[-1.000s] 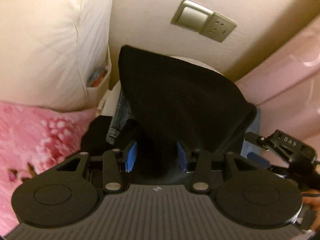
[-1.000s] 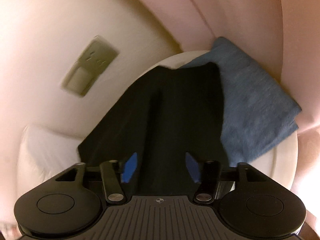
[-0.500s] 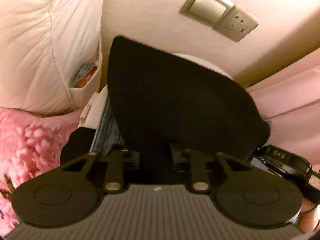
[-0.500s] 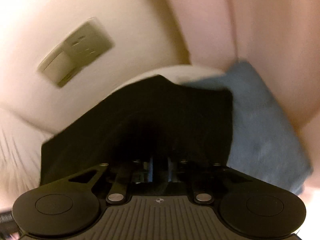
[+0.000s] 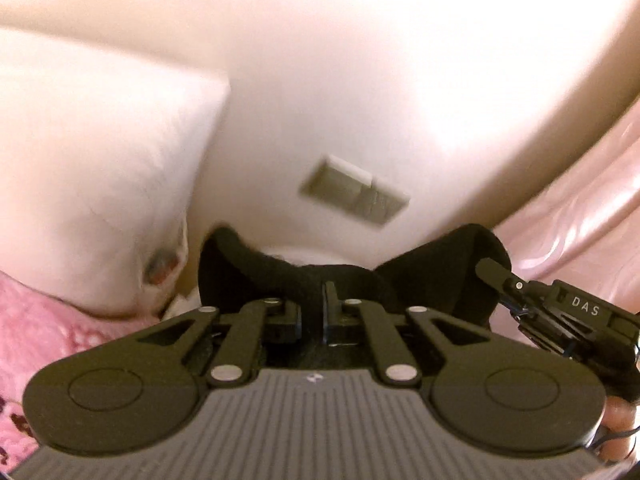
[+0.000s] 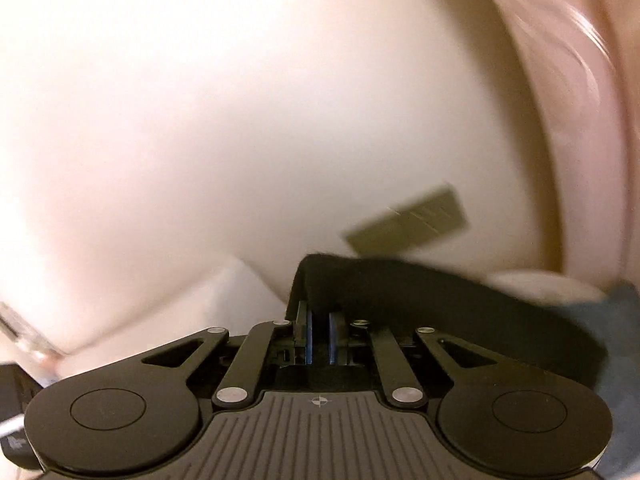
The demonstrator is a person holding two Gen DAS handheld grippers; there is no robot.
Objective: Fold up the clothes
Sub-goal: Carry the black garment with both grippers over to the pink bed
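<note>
Pinching the black garment (image 5: 288,276) at two spots, I am holding it up before a cream wall. My left gripper (image 5: 316,308) is closing its jaws on a fold of the cloth, which is sagging between the grips. My right gripper (image 6: 319,336) is showing its jaws pressed onto the garment's edge. Only the left view is catching the white pillow (image 5: 100,184), the pink floral bedding (image 5: 36,320) and the other gripper's nose. Only the right view is showing the blue folded cloth (image 6: 624,304) beside the round white table (image 6: 548,284). Both are framing the wall switch plate (image 5: 354,194).
</note>
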